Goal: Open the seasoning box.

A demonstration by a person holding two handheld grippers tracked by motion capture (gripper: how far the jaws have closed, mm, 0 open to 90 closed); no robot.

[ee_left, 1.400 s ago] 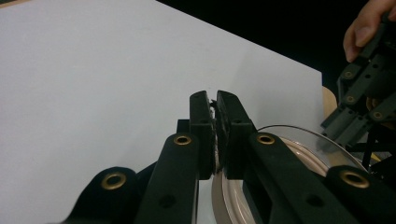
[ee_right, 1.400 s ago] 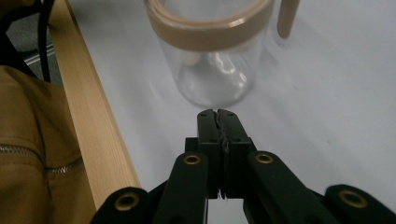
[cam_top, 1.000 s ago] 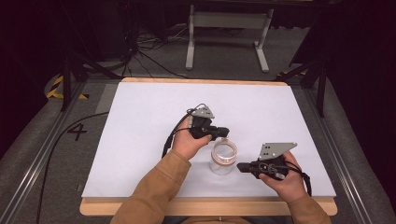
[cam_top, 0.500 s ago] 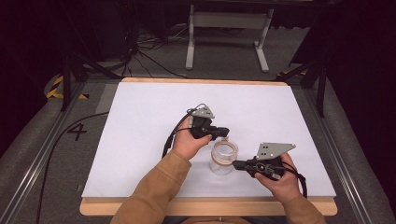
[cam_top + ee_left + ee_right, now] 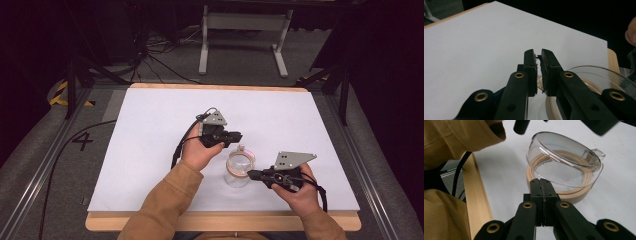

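High view: a clear container (image 5: 238, 170) with a tan ring (image 5: 240, 164) at its rim sits on the white counter (image 5: 150, 130), near the front edge, between the two grippers.
Left gripper (image 5: 231, 135): just beyond the container; its fingers (image 5: 530, 72) are nearly clenched, with a sliver of gap and a dark scrap between them.
Right gripper (image 5: 251, 174): at the container's near-right side, fingers (image 5: 535, 195) clenched on nothing.
Container in right gripper view: the clear bowl (image 5: 565, 160) is tilted over the tan ring (image 5: 564, 190), a small tab on its far rim.
Step judged: separating bowl from ring; better to part the right fingers first, pin the ring, then lift by the tab.
Unclear: whether the fingers touch the ring; what the scrap is.
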